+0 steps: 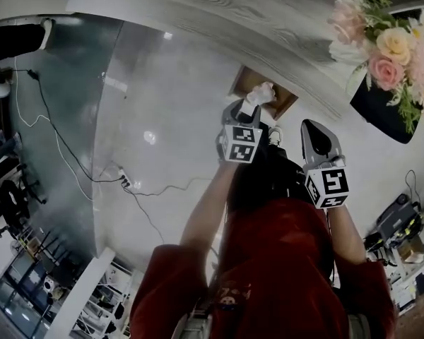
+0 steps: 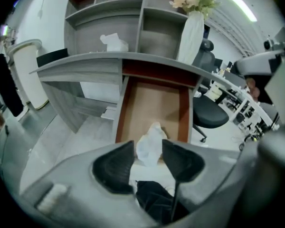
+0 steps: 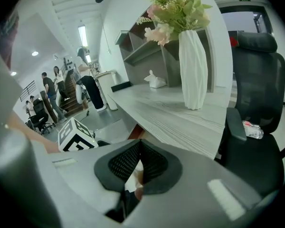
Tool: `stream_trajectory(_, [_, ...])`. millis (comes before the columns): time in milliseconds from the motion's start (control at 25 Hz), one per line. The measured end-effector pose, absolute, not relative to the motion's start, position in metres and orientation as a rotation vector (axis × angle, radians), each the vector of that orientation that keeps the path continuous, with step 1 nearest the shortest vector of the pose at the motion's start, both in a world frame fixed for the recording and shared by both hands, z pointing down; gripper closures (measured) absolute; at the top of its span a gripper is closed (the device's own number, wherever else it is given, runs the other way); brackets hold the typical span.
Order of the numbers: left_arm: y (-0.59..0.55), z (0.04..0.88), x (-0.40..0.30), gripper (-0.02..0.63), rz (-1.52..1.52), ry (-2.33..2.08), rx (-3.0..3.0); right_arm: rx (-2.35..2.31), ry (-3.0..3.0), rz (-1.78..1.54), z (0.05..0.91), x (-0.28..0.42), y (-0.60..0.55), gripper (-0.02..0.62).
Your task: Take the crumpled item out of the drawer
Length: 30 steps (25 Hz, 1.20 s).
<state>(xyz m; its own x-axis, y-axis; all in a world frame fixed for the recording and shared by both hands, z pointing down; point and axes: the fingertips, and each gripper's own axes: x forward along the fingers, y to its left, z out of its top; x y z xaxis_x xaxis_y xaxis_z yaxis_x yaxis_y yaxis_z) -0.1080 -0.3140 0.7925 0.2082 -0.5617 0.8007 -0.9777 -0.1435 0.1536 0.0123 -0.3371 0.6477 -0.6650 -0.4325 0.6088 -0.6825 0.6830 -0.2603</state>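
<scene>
Nearest the lens, the left gripper [image 2: 147, 147] is hanging over the open drawer [image 2: 152, 103], its fingers [image 2: 114, 167] standing wide apart and gripping nothing. The crumpled paper [image 2: 151, 144] is showing in the gap between them, lying at the near end of the drawer floor. The right gripper [image 3: 140, 146] is waiting alongside at 3 o'clock with its fingers [image 3: 126, 163] pressed together and empty.

The white wad is looking light, soft and easily squashed, hardly fragile. A gentle pinch across its thick middle is probably going to hold it. From the left gripper view its long axis is running 6 to 12 o'clock, along the drawer, with the narrower peak pointing to 12.

Beyond, the grey surface [image 2: 85, 63] is carrying a white vase [image 2: 190, 34] of flowers, in front of the shelves [image 2: 104, 6].
</scene>
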Motion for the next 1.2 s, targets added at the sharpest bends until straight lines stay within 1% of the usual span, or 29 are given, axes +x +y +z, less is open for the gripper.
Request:
stream_trajectory(400, [-0.326,0.843,-0.109,0.411,0.827,-1.345,1.827,0.845,-2.329,0.686,0.678,0.003,-0.335,0.597])
stream_trajectory(760, [-0.33,0.863,-0.101,0.412,0.843,-1.305,1.849,0.856,-2.293,0.69,0.692,0.005,-0.337,0.597])
stream_trajectory(1000, [-0.331,0.866,-0.105,0.444,0.871,-1.329,1.838,0.861,-2.286,0.69,0.693,0.005,-0.337,0.597])
stream_trajectory(1120, [-0.333,0.866,-0.107,0.472,0.886,-1.34,1.837,0.862,-2.293,0.682,0.692,0.006,-0.338,0.597])
stream_trajectory(1160, [-0.333,0.865,-0.108,0.488,0.89,-1.346,1.834,0.864,-2.292,0.683,0.692,0.006,-0.338,0.597])
stream_trajectory(1200, [-0.333,0.864,-0.109,0.524,0.893,-1.355,1.828,0.867,-2.29,0.686,0.691,0.007,-0.338,0.597])
